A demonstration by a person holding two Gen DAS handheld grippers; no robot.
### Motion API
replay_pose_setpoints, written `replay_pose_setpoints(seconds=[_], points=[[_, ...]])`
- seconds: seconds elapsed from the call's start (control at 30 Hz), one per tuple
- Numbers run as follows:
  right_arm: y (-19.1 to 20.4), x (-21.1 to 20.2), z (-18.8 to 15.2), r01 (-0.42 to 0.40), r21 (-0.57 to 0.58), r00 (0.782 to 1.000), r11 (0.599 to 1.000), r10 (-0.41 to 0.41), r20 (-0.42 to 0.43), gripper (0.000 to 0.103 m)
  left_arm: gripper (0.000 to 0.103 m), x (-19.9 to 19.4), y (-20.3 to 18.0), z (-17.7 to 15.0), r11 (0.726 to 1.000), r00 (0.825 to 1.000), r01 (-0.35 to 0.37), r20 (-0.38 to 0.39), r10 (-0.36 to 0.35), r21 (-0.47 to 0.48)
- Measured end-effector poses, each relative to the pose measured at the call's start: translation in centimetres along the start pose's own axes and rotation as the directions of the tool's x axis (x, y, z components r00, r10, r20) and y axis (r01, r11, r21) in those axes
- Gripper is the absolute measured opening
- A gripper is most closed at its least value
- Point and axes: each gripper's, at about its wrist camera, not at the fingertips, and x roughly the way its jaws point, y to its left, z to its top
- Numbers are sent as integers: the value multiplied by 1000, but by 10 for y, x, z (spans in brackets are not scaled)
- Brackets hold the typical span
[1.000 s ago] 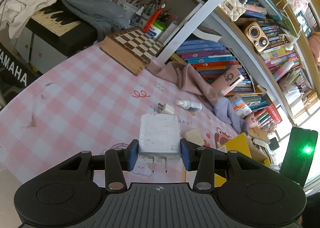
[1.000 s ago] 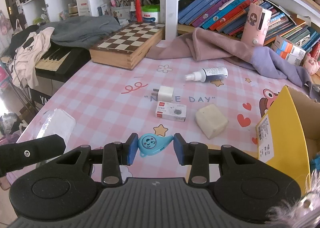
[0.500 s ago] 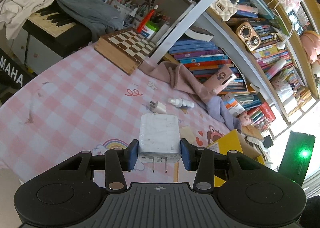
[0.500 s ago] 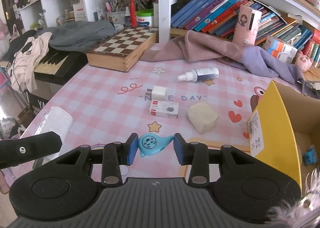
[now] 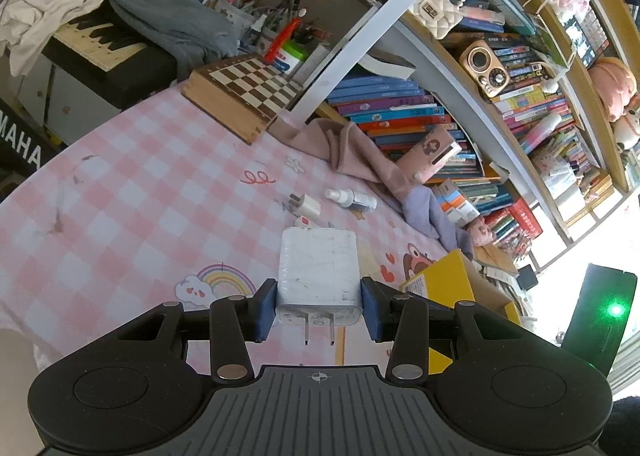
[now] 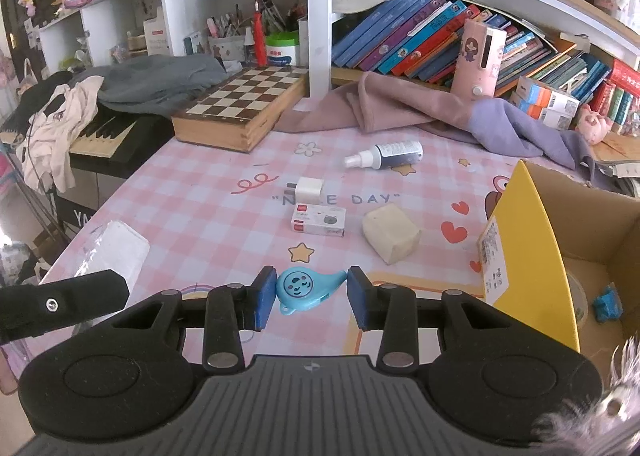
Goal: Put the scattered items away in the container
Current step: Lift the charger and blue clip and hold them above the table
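My left gripper is shut on a large white charger, prongs toward the camera, held above the pink checked table. My right gripper is shut on a blue teardrop-shaped toy above the table. The yellow cardboard box stands at the right, with a blue item inside; it also shows in the left wrist view. On the table lie a small white plug, a small white-and-red box, a beige block and a spray bottle.
A chessboard box and pink-purple cloths lie at the table's back edge below bookshelves. A keyboard piano with clothes stands past the left edge. The left gripper with its charger shows at the lower left of the right wrist view.
Both grippers have risen and pulled back with their items still held. The box interior shows more in the right wrist view.
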Motion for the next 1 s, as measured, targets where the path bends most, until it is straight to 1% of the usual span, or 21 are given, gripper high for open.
replay_pose_setpoints(seconds=[0.27, 0.43, 0.6, 0.83, 1.0], points=[[-1, -9, -6, 12, 4, 1000, 1000, -12, -4, 36, 42, -11, 1, 0, 1000, 1000, 19, 16, -19, -13], [-2, -28, -7, 19, -3, 999, 1000, -19, 46, 36, 42, -26, -4, 2, 999, 997, 51, 50, -50, -15], [-6, -44, -17, 31, 16, 998, 999, -32, 56, 36, 42, -42, -11, -2, 996, 994, 85, 76, -84, -9], [-4, -63, -35, 44, 33, 997, 998, -46, 59, 36, 42, -59, -16, -10, 994, 991, 107, 78, -107, 6], [0, -74, -45, 41, 46, 997, 998, -44, 64, 36, 42, -69, -15, -17, 995, 992, 102, 71, -103, 10]])
